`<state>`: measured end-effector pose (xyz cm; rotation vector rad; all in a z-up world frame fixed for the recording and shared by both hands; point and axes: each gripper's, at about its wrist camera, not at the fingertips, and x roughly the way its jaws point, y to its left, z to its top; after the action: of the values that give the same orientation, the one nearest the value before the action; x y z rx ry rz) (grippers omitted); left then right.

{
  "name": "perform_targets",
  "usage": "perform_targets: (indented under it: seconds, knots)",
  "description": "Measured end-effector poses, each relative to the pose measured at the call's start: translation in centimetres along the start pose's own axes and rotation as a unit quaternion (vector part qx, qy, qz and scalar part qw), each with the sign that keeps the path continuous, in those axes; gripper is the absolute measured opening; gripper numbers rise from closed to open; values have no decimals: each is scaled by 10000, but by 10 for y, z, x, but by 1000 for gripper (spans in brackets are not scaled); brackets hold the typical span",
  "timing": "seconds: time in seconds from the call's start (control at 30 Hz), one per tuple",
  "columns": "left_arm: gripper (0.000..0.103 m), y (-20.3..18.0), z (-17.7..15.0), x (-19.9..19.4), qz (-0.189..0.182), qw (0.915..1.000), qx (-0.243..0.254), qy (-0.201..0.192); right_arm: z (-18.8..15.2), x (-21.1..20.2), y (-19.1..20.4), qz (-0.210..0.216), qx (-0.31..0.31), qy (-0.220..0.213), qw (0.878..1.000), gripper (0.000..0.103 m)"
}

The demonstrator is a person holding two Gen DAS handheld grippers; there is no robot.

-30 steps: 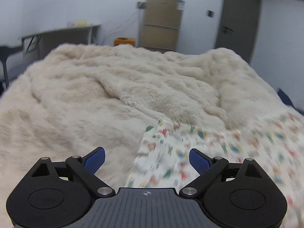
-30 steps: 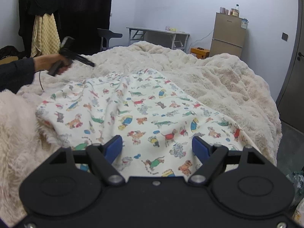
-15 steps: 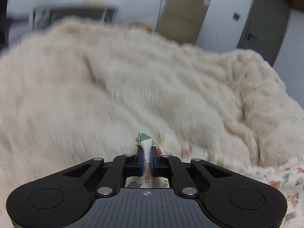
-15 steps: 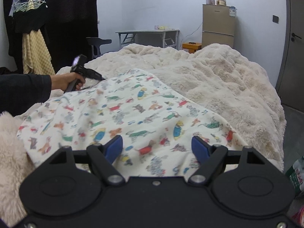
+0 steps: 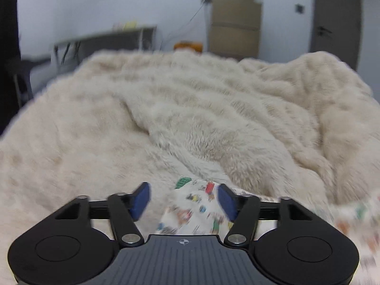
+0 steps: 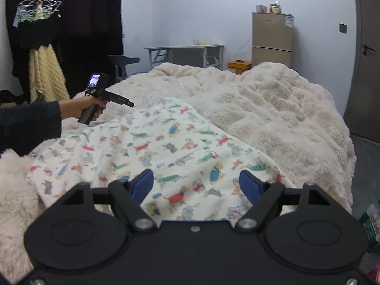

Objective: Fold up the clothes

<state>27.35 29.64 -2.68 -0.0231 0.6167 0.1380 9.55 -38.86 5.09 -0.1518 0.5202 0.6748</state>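
Nearby, desk (image 6: 185,47), fridge (image 6: 272,40); fluffy blanket (image 6: 273,109) under printed garment (image 6: 166,147).

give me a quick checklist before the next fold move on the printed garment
1. Left tool letting go: ok. Its jaws are opening and the blue pads stand clear of the bunched corner of the printed garment between them.
2. Right tool free: ok. Open above the garment, holding nothing.
3. Garment lying flat: not ok. The corner by the left tool stands bunched up.
4. Garment fully on the fluffy blanket: cannot tell. The near edge is hidden behind the right tool.
5. Left hand clear of the fold path: cannot tell. It is at the garment's far corner.
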Motion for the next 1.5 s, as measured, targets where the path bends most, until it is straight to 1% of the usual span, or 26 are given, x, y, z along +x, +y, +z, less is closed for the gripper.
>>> perform_targets:
  seconds: [0.03,0.07,0.13,0.2,0.23,0.3,0.37,0.43,0.5,0.57,0.63,0.67,0.73,0.77,0.87,0.93,1.0,1.03,1.07,1.1,1.13,1.27,1.3,1.33,1.4,1.5]
  knots:
    - [77,-1,-2,-12,-109,9999,42,3,1,1,2,12,-34,-8,10000,78]
    - [79,-7,-5,-37,-366,9993,-8,41,2,3,4,16,-63,-14,10000,78]
    - [85,-27,-17,-88,-888,9956,157,-250,4,5,7,24,-63,-30,10000,78]
    - [93,-53,-30,-133,-1289,9887,471,-596,5,4,13,51,-52,-66,10000,78]
    - [95,-59,-32,-137,-1351,9870,555,-668,5,3,17,70,-62,-85,9999,78]
    - [96,-83,-52,-174,-1710,9754,1017,-951,6,-1,28,109,-166,-76,9998,78]
    - [96,-110,-77,-219,-1972,9577,1639,-1308,6,-7,40,88,-369,-61,9993,78]
    - [96,-120,-83,-235,-2180,9468,1849,-1479,8,-17,54,95,-569,-60,9983,78]
    - [96,-136,-93,-262,-2754,9239,2122,-1601,11,-25,64,105,-740,-62,9972,78]
    - [95,-156,-100,-282,-3222,8972,2519,-1665,15,-35,75,146,-875,-90,9960,79]
    - [93,-178,-106,-286,-3017,8877,3036,-1695,18,-38,79,265,-911,-79,9955,78]
    - [92,-190,-110,-288,-2873,8819,3322,-1713,19,-40,83,452,-940,-66,9945,78]
    - [92,-203,-118,-289,-2955,8651,3651,-1762,20,-41,93,771,-1054,9,9914,78]
    - [91,-214,-125,-290,-3167,8477,3887,-1730,18,-42,98,837,-1147,73,9898,78]
    - [89,-236,-135,-281,-3079,8323,4303,-1652,16,-41,106,816,-1382,279,9866,78]
    - [77,-255,-135,-273,-2886,8323,4439,-1642,13,-40,107,905,-1424,357,9850,78]
    - [51,-280,-143,-271,-2839,8088,4719,-2062,9,-38,112,1001,-1565,491,9814,78]
    - [39,-282,-142,-269,-2840,8057,4754,-2101,7,-37,114,1021,-1658,573,9792,78]
    - [9,-293,-148,-268,-2852,7952,4866,-2223,5,-39,116,1014,-1762,662,9769,77]
    - [3,-298,-149,-269,-2869,7957,4850,-2221,4,-43,115,955,-1871,719,9750,77]
    - [3,-302,-149,-269,-2895,7965,4822,-2219,2,-49,112,875,-1980,757,9734,76]
    - [2,-277,-130,-285,-3342,8095,4282,-2228,-12,-81,92,400,-2154,894,9716,78]
    - [3,-274,-129,-287,-3401,8098,4252,-2188,-17,-87,86,314,-2168,947,9711,78]
    - [3,-269,-131,-286,-3525,8025,4397,-1958,-22,-92,77,243,-2093,973,9727,79]
    - [6,-272,-142,-283,-3501,7915,4637,-1895,-34,-104,56,87,-1849,1000,9776,79]
    - [15,-275,-149,-281,-3514,7882,4633,-2015,-46,-110,-5,172,-518,629,9965,80]
